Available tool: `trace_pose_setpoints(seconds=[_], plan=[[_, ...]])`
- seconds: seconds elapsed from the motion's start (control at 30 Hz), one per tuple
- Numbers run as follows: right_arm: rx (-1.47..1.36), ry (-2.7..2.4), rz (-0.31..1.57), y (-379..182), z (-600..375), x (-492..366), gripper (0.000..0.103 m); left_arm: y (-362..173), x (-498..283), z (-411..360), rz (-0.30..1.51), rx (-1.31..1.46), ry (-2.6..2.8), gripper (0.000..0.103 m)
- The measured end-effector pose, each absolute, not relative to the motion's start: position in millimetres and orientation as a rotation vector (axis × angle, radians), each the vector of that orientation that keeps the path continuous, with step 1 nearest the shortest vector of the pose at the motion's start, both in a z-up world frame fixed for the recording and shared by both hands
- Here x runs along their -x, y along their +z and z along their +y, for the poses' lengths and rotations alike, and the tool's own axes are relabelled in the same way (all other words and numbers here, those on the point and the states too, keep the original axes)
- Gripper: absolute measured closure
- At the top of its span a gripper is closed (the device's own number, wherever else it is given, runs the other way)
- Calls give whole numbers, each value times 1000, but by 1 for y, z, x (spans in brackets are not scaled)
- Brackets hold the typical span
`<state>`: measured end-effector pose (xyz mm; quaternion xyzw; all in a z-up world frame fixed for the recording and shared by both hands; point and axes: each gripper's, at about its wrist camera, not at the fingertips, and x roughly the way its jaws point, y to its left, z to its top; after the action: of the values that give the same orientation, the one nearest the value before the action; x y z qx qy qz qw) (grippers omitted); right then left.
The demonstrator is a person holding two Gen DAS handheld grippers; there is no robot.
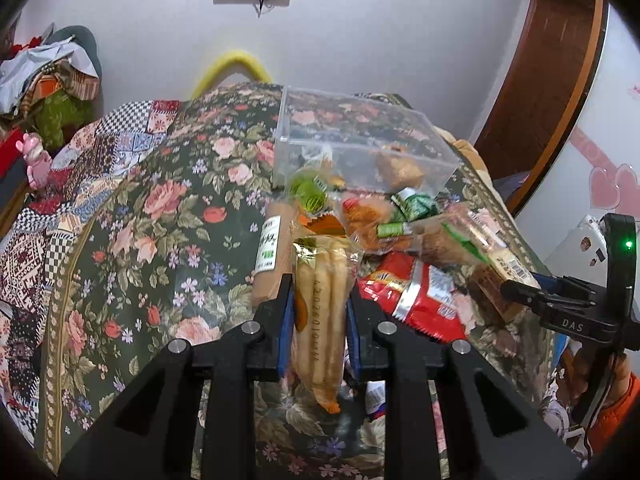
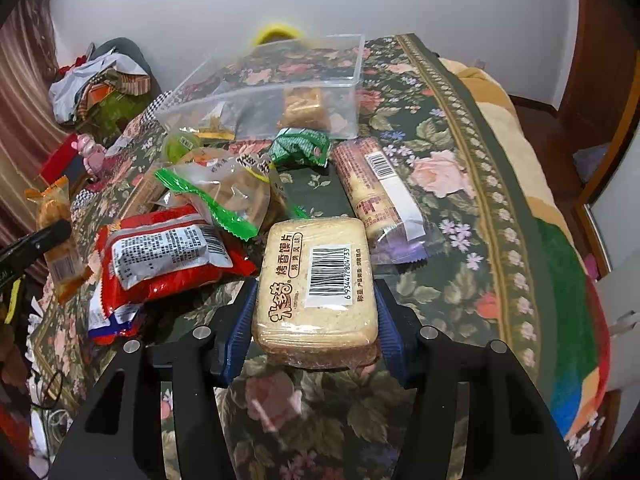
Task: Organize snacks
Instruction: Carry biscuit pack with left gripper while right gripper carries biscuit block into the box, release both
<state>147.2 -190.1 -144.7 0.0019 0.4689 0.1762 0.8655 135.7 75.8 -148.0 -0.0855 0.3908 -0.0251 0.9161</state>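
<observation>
The left gripper [image 1: 320, 316] is clamped on a long clear pack of breadsticks [image 1: 320, 312], its blue pads pressing both sides; the pack hangs nearly upright, lifted above the floral cloth [image 1: 168, 216] near the bed's near edge. The right gripper [image 2: 316, 312] is closed on a flat tan block of toasted bun slices [image 2: 318, 284], barcode label up, its far end pointing toward the heap of snacks.

Just beyond the breadsticks lies a brown sausage-like roll with a white label [image 1: 272, 252], and past it a green jelly cup [image 1: 308, 194]. Between the two held packs sits a red packet [image 2: 168, 256], lying on top of a red-and-blue wrapper at the near left edge. A clear bag with a green zigzag seal [image 2: 224, 196] leans across it, holding round pale cakes. A green wrapper [image 2: 302, 146] lies farther on, and a long biscuit sleeve with a purple end [image 2: 380, 200] lies just right of the bun block, apart from it.

Beyond the heap stands the clear plastic box [image 2: 352, 64], toward the far edge of the bed; a square golden pastry [image 2: 302, 108] shows inside it, with something yellowish toward its left side that is too blurred to name. The heap lies between both grippers and the box's near wall.

Off the bed's left edge are a pink toy [image 1: 36, 160] and piled clothes [image 1: 48, 72].
</observation>
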Motion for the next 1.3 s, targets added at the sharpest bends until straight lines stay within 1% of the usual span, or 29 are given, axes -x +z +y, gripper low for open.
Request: trace_pose_setpoints(seconds=[0.33,0.77,1.3], plan=[[-4,363,867,-103,-196,-148,51,-116,-147,69,732,160,-72,81],[3,397,737,-66,-180,-186,51,-80,-197,56,666,133,-114,81],[-11,441,715,-66,-152,-253,51,-87,-284,58,665,124,-107,81]])
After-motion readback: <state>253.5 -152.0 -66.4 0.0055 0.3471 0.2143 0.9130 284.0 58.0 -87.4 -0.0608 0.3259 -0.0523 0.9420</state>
